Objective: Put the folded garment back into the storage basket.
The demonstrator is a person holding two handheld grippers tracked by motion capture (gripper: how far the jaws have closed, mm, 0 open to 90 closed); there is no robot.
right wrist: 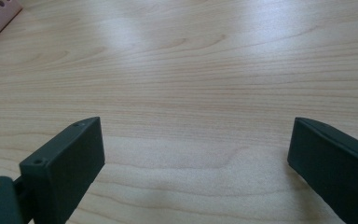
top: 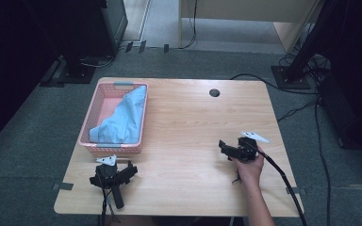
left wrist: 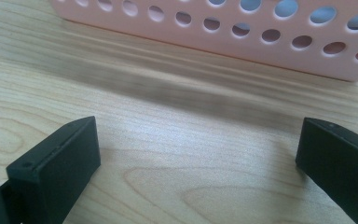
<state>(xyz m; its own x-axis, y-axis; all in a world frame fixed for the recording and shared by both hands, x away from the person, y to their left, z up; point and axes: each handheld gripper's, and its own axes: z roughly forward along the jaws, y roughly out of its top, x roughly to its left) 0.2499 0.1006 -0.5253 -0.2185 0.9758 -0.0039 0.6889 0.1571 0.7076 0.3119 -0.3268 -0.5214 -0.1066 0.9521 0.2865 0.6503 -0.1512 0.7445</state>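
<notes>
Just beyond the wide-open, empty left gripper [left wrist: 198,154], the pink basket [left wrist: 242,42].

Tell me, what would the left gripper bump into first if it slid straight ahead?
Most likely the pink basket: its holed wall stands right ahead of the open left gripper, with bare table between.

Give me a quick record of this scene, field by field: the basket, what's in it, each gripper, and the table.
basket: pink perforated basket, on the table's left side
contents: light blue cloth, bunched inside the basket
left gripper: left gripper, lying on the table just in front of the basket, jaws wide open, nothing between them
right gripper: right gripper, held in a hand on the table's right side, jaws wide open, nothing between them
table: light wooden table, round dark hole near its far edge
</notes>
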